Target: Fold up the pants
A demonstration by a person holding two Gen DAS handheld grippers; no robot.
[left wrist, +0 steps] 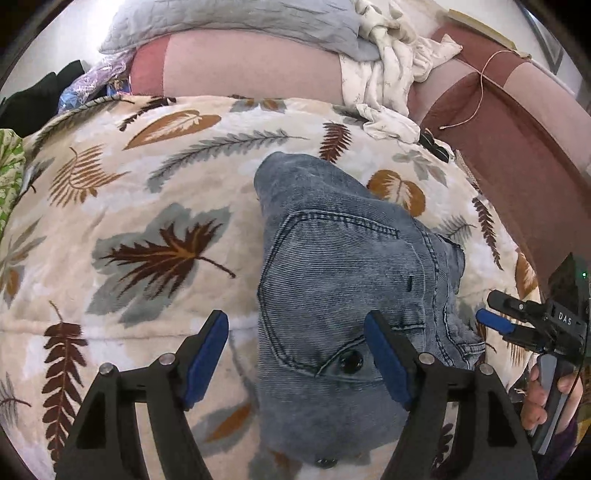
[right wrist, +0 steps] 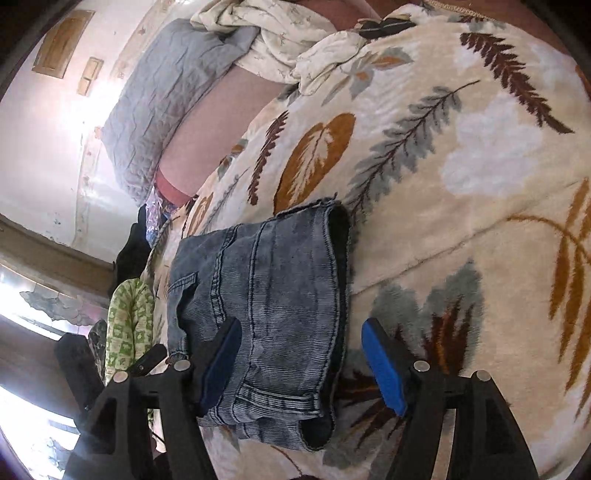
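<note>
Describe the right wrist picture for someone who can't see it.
Folded blue denim pants lie on a leaf-patterned blanket, with the right hand-held gripper open above their near end. A grey pillow sits behind.

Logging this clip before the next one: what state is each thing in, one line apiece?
jeans: folded into a compact bundle, lying on the blanket, held by neither tool.
left tool: open, fingers either side of the jeans' near edge.
right tool: open, hovering over the jeans.
leaf-print blanket: spread flat under the jeans.
white floral cloth: crumpled, unfolded.
grey pillow: lying at the far edge, creased.
</note>
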